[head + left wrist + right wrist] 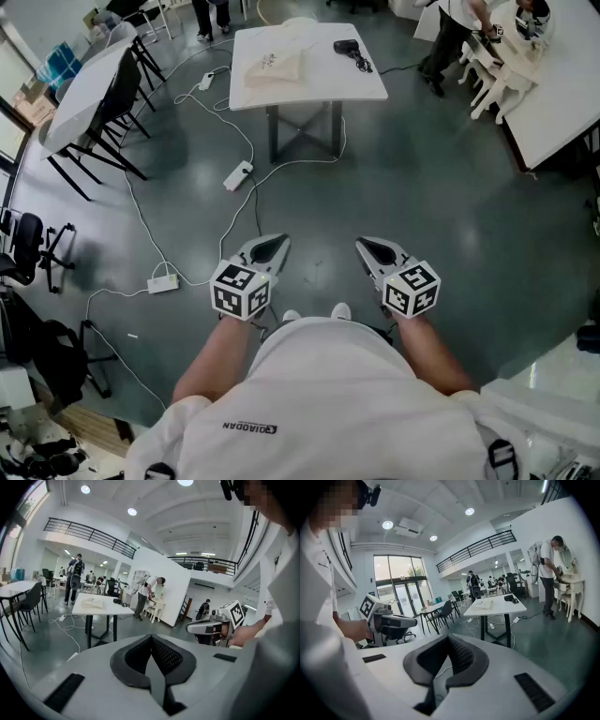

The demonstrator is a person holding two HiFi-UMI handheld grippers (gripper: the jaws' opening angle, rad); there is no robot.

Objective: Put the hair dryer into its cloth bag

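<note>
Jaws on your left gripper (274, 246) and right gripper (369, 247) are closed, holding nothing. The dryer (347, 45) and bag (272, 67) lie on the table (319, 82) far ahead.

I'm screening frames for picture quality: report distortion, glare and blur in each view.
Head view: even light, fisheye-bent floor; the hair dryer on the table is small but sharp. Left gripper view: black round vignette, ceiling lights blown out, mosaic patch top right. Right gripper view: same vignette, bright windows, mosaic patch top left.
</note>
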